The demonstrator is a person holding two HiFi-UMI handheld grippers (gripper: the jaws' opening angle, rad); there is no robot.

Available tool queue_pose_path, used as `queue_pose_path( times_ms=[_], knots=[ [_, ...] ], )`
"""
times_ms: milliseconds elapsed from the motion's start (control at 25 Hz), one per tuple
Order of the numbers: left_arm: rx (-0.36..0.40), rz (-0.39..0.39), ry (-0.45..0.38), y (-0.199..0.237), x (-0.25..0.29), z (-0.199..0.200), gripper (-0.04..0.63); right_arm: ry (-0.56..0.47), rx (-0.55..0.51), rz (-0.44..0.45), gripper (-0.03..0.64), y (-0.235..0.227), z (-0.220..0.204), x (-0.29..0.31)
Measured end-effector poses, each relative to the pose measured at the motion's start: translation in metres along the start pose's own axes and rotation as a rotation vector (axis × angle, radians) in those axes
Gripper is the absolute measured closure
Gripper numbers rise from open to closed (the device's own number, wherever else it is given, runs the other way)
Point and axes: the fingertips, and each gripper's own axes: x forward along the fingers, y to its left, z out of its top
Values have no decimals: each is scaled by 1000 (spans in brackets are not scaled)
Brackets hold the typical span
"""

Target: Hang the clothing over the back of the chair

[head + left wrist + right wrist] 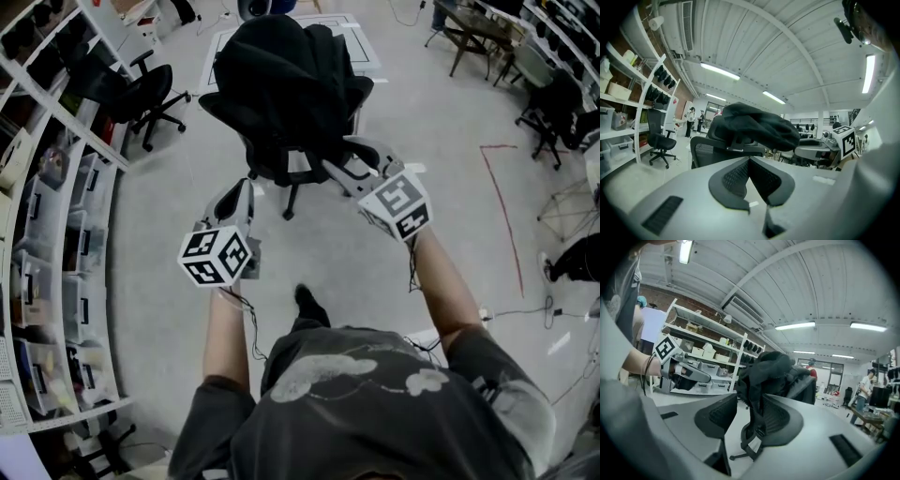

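Observation:
A black garment (pixel 286 70) lies draped over the back of a black office chair (pixel 281 164) at the top centre of the head view. Both grippers hover just in front of the chair, apart from the cloth. My left gripper (pixel 240 187) points at the chair's left side; its pads meet at the tip with nothing between them (pixel 750 160). My right gripper (pixel 354 155) is by the chair's right armrest, open and empty (pixel 747 406). The garment (pixel 759 124) bunches over the headrest, and in the right gripper view it (pixel 771 369) hangs down the backrest.
Shelving with storage bins (pixel 47 234) runs along the left. A second black office chair (pixel 150 98) stands beside it. Tables and chairs (pixel 478 33) fill the top right. A red tape line (pixel 502 206) and cables (pixel 525 314) lie on the floor. People (pixel 691 119) stand far off.

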Motion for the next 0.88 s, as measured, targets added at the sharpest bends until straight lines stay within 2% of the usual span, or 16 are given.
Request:
queue_pose_path(
  times_ms=[40,120,360,560,880],
  knots=[
    [0,2,-2,-1,-2,0,594,3,24,-9,479,-1,-6,-2],
    [1,2,-4,-5,-6,0,594,-8,84,-15,513,-3,-15,-9],
    [-3,-4,-8,-16,-19,-4,594,-27,214,-31,526,-1,-31,-34],
    [-4,-14,-11,-32,-30,-7,594,-30,242,-63,572,2,-34,-59],
    [0,-33,-22,-66,-61,-15,594,-17,232,-46,623,36,-37,-98]
  ],
)
